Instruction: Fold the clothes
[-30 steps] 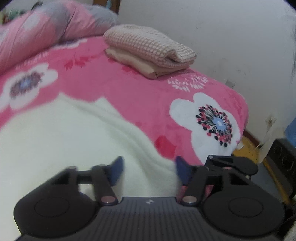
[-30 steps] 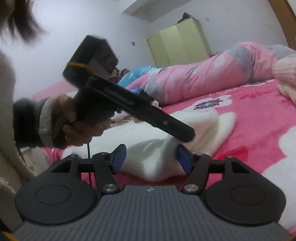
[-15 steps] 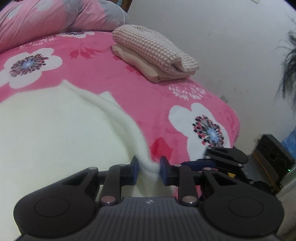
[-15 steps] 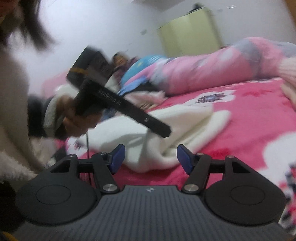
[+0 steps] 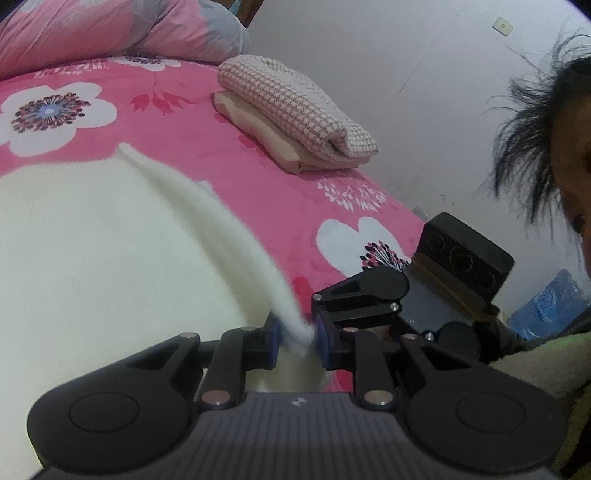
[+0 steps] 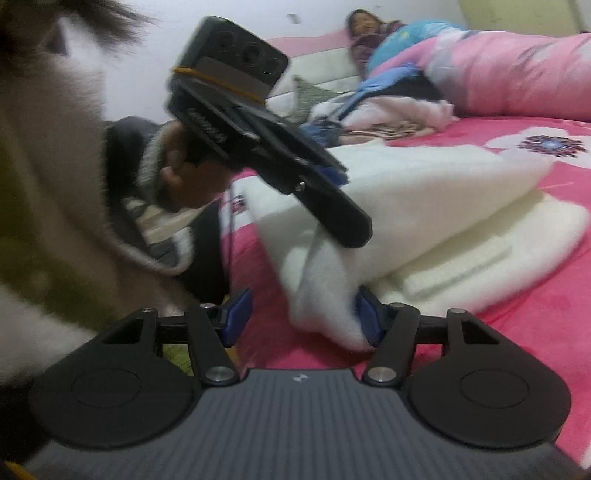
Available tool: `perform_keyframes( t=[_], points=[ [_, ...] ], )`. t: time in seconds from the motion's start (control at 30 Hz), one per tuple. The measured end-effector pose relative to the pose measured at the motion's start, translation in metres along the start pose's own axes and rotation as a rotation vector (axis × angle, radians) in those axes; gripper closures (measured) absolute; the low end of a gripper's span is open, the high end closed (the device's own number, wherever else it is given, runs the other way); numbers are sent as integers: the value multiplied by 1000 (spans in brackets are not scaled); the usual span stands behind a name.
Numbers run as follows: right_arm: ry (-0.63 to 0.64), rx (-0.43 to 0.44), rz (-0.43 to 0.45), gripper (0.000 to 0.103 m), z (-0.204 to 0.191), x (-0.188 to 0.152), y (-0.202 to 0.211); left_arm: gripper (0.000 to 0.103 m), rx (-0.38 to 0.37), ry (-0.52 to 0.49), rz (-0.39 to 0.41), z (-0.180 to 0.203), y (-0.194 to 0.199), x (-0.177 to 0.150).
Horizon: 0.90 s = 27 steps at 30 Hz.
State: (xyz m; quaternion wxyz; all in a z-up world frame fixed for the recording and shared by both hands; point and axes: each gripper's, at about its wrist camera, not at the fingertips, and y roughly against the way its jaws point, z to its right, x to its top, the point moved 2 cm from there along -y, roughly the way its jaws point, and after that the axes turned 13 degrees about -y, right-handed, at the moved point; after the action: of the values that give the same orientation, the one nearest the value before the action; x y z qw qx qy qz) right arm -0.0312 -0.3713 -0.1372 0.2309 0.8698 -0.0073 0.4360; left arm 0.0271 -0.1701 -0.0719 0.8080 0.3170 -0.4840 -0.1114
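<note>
A fluffy white garment (image 5: 92, 258) lies on the pink flowered bed (image 5: 192, 122). My left gripper (image 5: 297, 338) is shut on its near edge, which rises as a ridge from the pads. In the right wrist view the garment (image 6: 424, 206) lies partly folded in layers. My right gripper (image 6: 301, 314) is open, with a hanging white corner (image 6: 325, 302) between its blue pads and against the right pad. The left gripper (image 6: 325, 195) shows above it, pinching the cloth. The right gripper's body (image 5: 373, 295) shows just right of my left fingers.
A folded pink checked knit on a peach garment (image 5: 295, 110) sits at the bed's far right. A rolled pink quilt (image 6: 517, 70) lies along the far side, a person (image 6: 369, 26) behind it. The bed edge drops off at right near a blue bag (image 5: 550, 306).
My left gripper closed on the white garment's edge and lifted it. My right gripper moved in low, so the hanging corner now sits between its open pads.
</note>
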Motion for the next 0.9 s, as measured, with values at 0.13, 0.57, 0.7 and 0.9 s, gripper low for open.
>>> perform_keyframes(
  t=[0.13,0.57,0.7,0.9],
  points=[
    [-61,97,26,48,13,10,9,80,-28,21,21,-2,1,4],
    [-70,161,7,75,17,-5,26,70,38,23,9,-18,2,11],
    [-75,168,22,76,18,-9,38,69,79,-54,-58,-10,-14,9],
    [-74,152,3,77,16,-9,40,54,110,-204,-90,11,-26,9]
  ],
)
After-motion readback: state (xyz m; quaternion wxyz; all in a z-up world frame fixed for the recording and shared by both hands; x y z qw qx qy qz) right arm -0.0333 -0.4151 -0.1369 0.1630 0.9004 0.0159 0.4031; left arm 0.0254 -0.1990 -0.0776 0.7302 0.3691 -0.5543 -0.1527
